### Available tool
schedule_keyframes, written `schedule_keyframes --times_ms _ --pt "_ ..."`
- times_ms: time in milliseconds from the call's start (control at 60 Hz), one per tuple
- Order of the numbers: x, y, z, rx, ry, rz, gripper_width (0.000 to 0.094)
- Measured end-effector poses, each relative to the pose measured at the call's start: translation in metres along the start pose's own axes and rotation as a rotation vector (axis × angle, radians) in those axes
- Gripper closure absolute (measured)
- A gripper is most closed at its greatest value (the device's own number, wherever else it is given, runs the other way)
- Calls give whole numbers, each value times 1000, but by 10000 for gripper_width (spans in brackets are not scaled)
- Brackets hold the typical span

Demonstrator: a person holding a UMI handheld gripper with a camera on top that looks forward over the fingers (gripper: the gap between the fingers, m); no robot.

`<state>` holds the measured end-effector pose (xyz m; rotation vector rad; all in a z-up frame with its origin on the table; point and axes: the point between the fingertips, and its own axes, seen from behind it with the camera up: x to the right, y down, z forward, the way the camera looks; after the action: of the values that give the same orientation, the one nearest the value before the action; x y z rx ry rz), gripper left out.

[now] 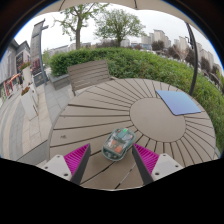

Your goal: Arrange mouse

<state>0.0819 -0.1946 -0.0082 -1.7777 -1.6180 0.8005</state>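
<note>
While the gripper (111, 160) hovers low over a round slatted table (120, 110), its jaws stand open, magenta pads (77, 155) at either side. Gripper view: the mouse (118, 144), pale with a translucent greenish shell, rests on the tabletop between the fingertips, gaps at both sides. At two o'clock from it, well apart, lies a blue mouse mat (179, 102); at eleven o'clock, beyond the table, stands a bench (88, 74).
</note>
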Motion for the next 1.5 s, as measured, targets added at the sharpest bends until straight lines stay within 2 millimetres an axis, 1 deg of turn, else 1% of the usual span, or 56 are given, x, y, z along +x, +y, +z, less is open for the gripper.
schedule_keyframes --times_ms 117,283,450,550,583,617,633,667,683,817,950,1000,1067,1117,1150,1183,1233,1267,1300,1333,1350,1367,1383,1400,1417,1467,1500 --pt "-3 -10 15 -1 -7 0 88" --pt "-15 -22 31 -3 -42 -16 86" --pt "-18 -22 39 -19 -39 -24 94" --pt "-15 -22 39 -17 -27 -39 129" --pt "-14 -23 39 -12 -24 -45 160" --pt "-12 -22 39 -8 -16 -45 229" --pt "-9 -22 39 -5 -9 -41 300" --pt "1 -23 40 0 25 -37 501" --pt "4 -23 40 -1 34 -35 502" --pt "3 -22 42 -30 24 -27 585" --pt "13 -29 37 -65 27 -38 608" --pt "18 -38 29 -71 18 -38 612" --pt "29 -64 20 -55 9 -17 613" --pt "42 -91 9 -29 -8 -10 612" --pt "50 -114 7 -9 -13 0 613" --pt "66 -131 6 10 -16 -2 613" --pt "91 -161 3 36 -15 5 613" --pt "110 -180 7 54 -10 1 613" --pt "133 -197 8 72 1 -16 612" --pt "160 -213 15 91 25 -41 612" --pt "175 -218 16 100 35 -51 612" --pt "187 -225 27 106 53 -61 612" --pt "202 -229 33 109 69 -69 612" --pt "219 -233 33 112 83 -75 612" --pt "233 -235 40 112 98 -76 613" --pt "271 -240 64 107 127 -72 613" --pt "297 -236 77 102 144 -63 613"
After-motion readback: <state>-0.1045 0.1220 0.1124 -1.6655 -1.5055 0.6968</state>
